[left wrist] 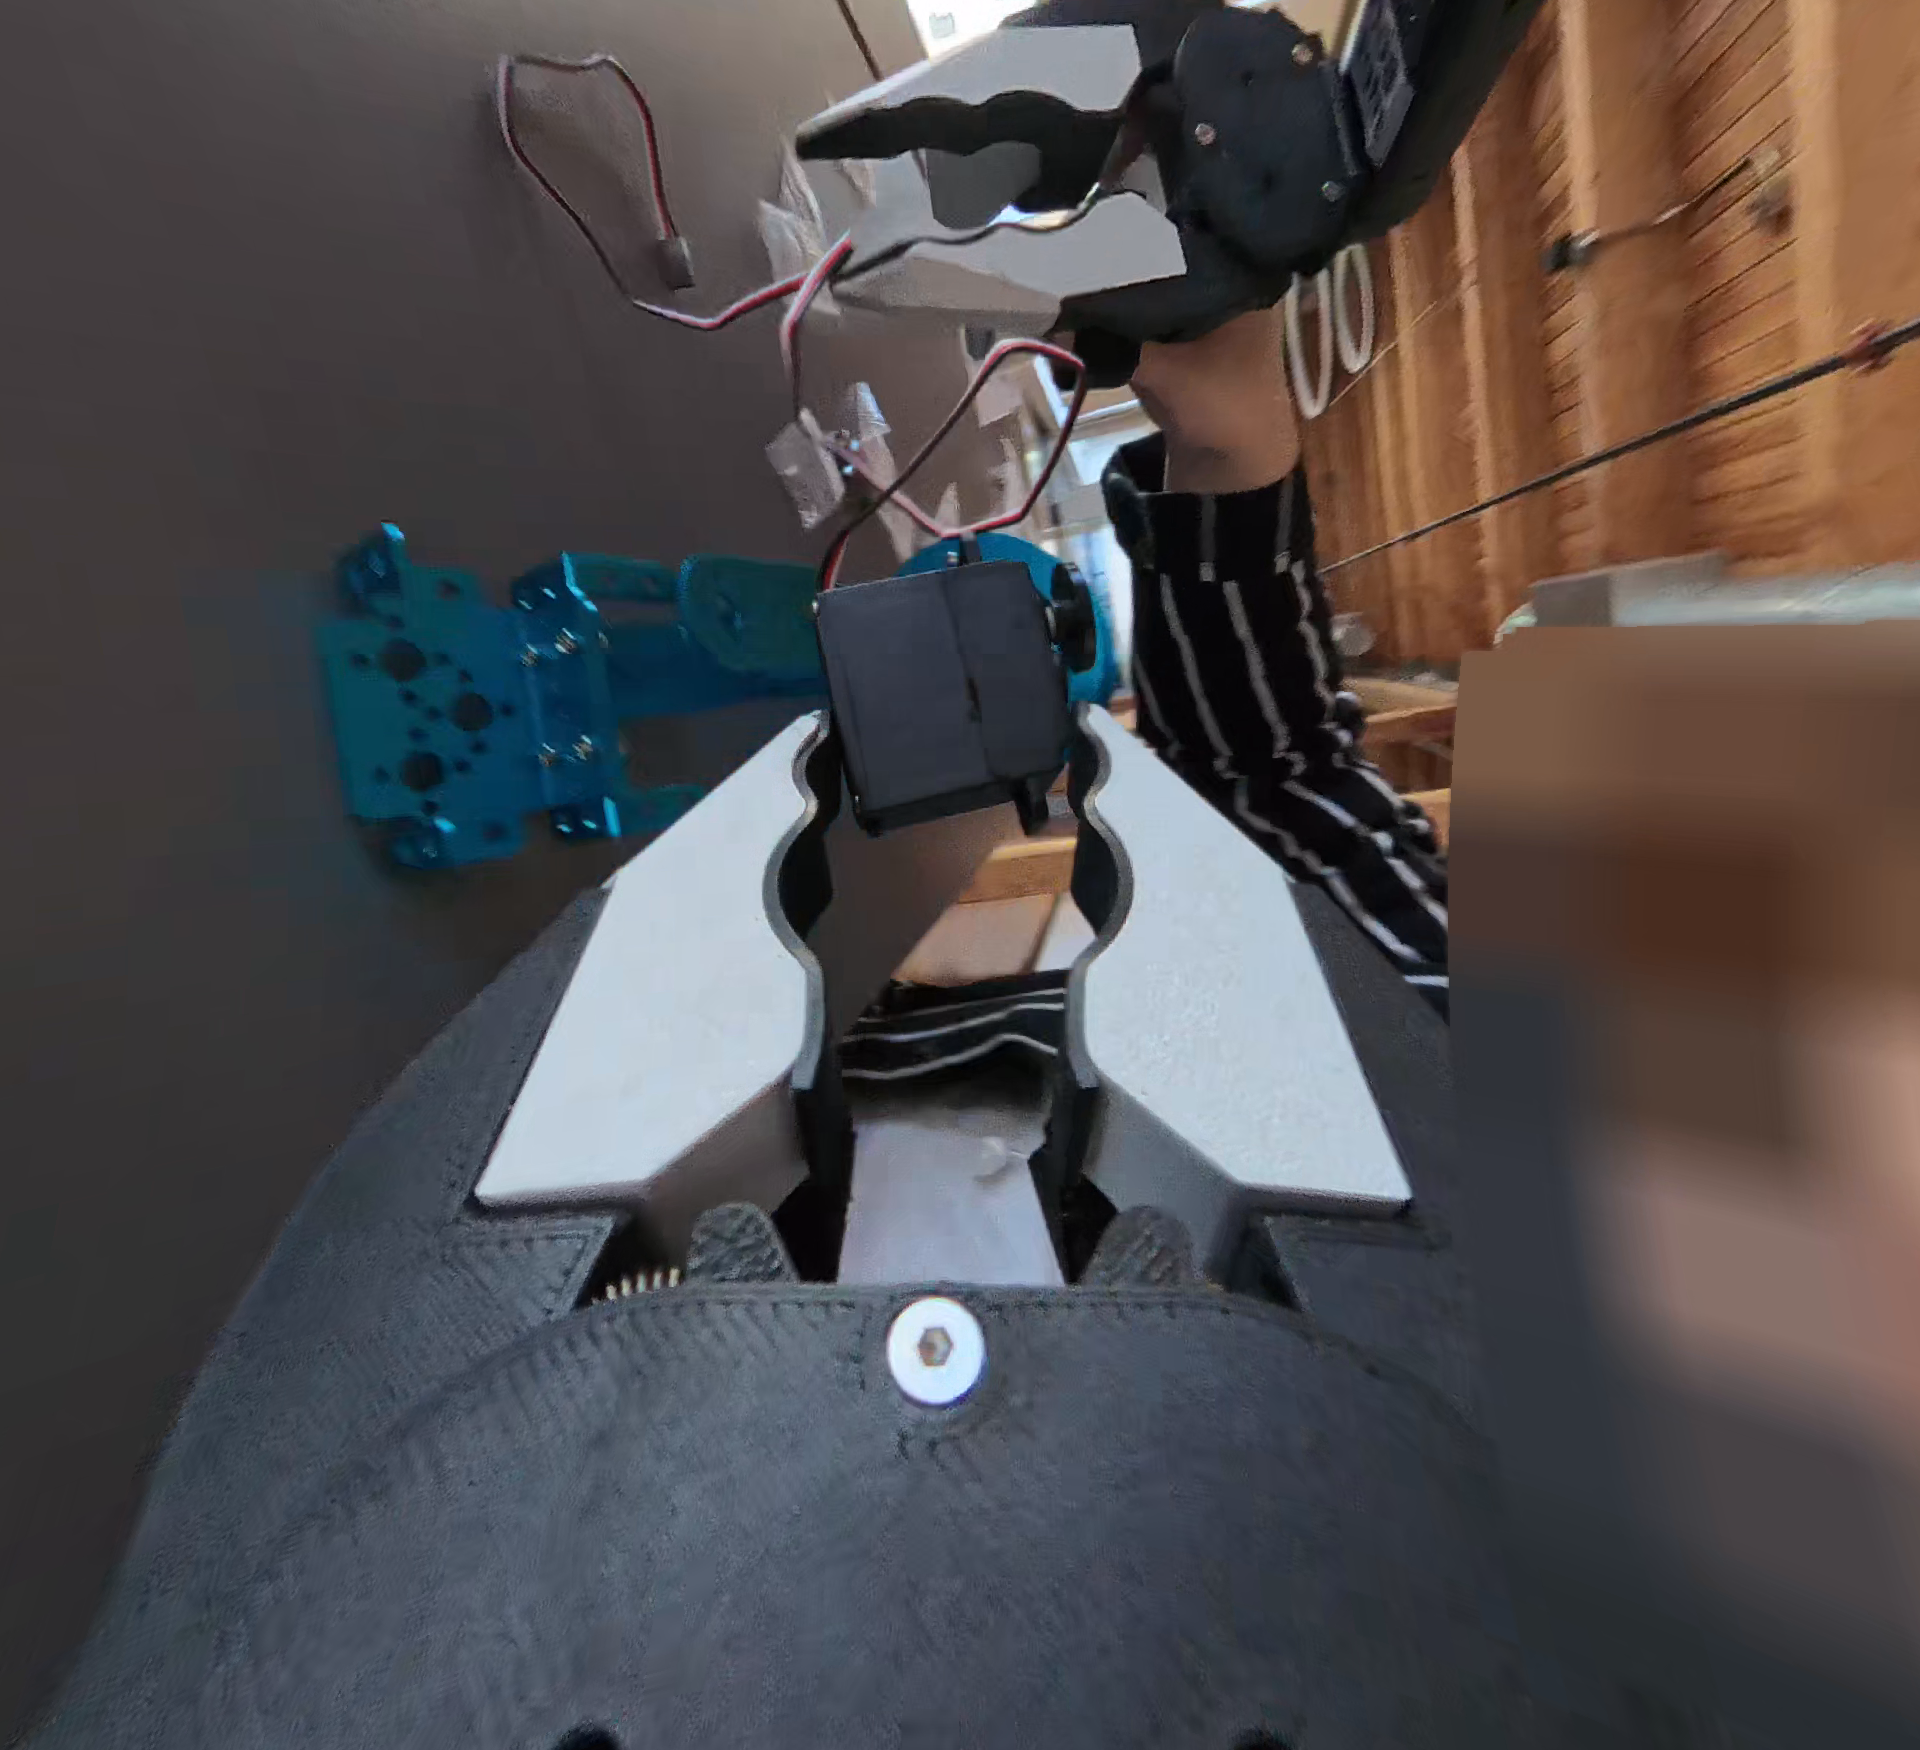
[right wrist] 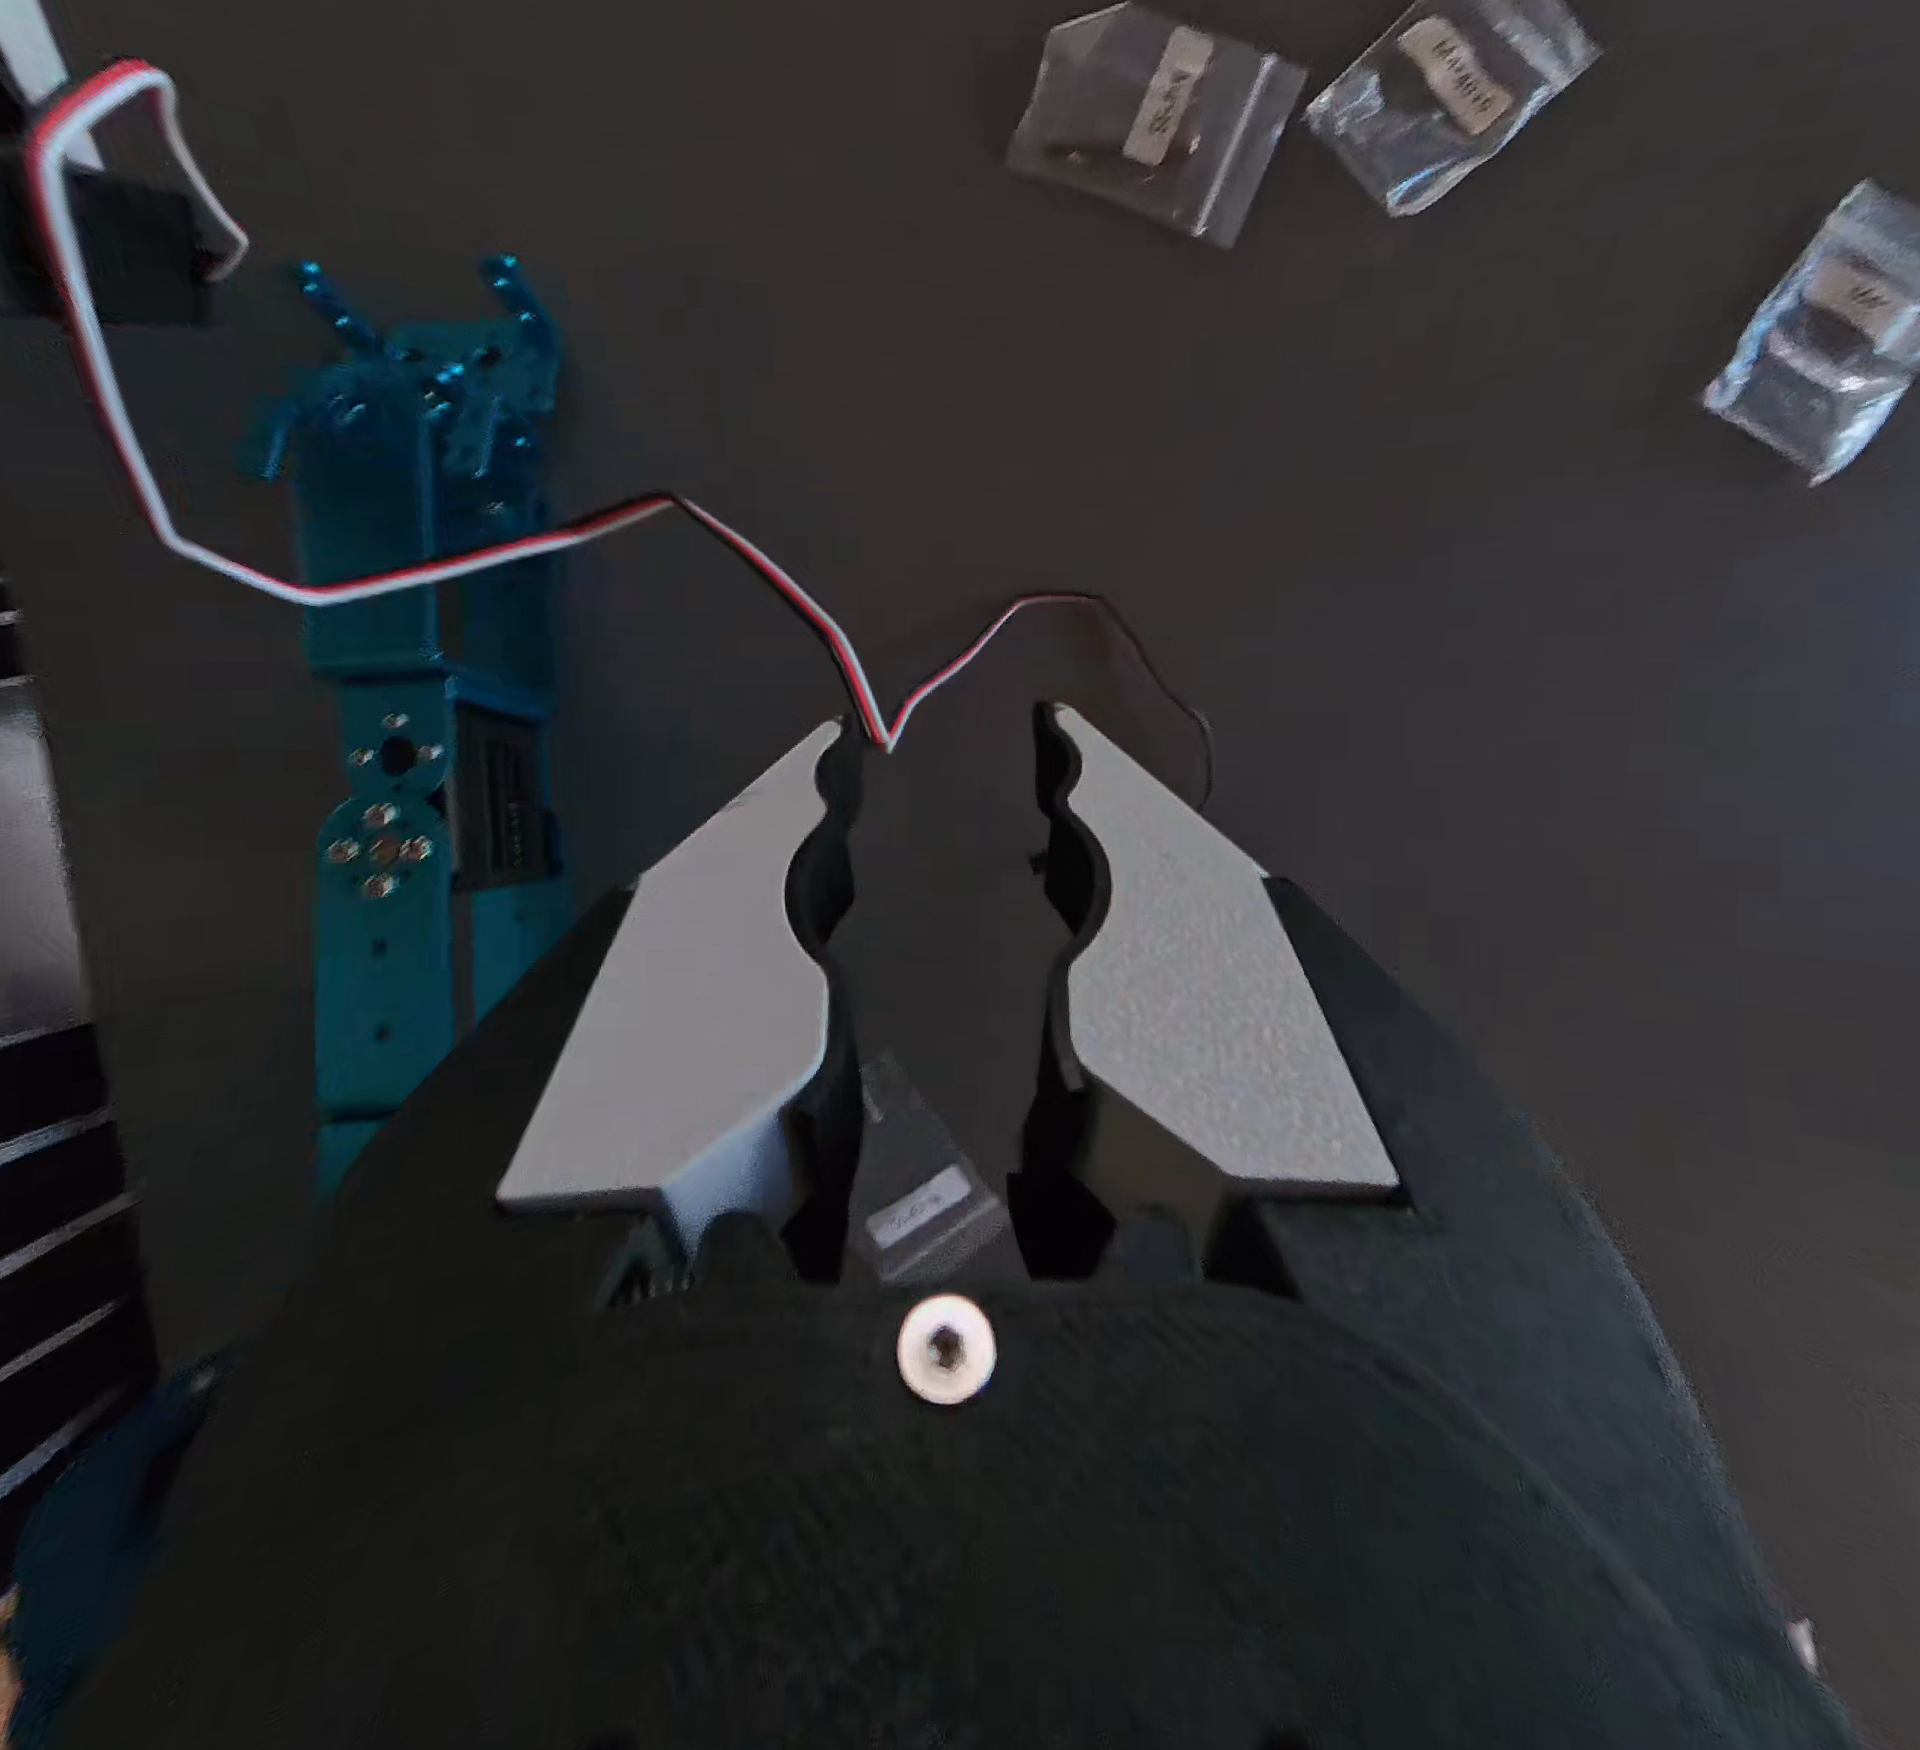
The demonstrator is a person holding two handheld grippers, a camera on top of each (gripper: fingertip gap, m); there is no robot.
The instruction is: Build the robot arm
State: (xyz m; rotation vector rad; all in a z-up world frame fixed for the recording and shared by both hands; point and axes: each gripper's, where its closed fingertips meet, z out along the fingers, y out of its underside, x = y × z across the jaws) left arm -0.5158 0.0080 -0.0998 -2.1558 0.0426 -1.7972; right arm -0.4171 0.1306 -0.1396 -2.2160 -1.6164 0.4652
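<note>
My left gripper (left wrist: 951,729) is shut on a black servo (left wrist: 940,698) and holds it by its tips above the dark table (left wrist: 208,350). The servo's red, white and black wire (left wrist: 727,310) loops up past my right gripper (left wrist: 821,209) and ends in a black plug (left wrist: 677,258). In the right wrist view my right gripper (right wrist: 945,724) is open; the wire (right wrist: 888,739) kinks against its left fingertip (right wrist: 831,750). A blue metal bracket arm (left wrist: 468,692) lies flat on the table and also shows in the right wrist view (right wrist: 405,661). The servo (right wrist: 135,256) sits at that view's far left.
Three small clear bags of parts (right wrist: 1153,121) (right wrist: 1455,69) (right wrist: 1829,329) lie on the table (right wrist: 1351,557), and another (right wrist: 920,1181) under my right gripper. A person in striped clothing (left wrist: 1247,661) stands beside the table. A wooden slatted wall (left wrist: 1662,350) is behind.
</note>
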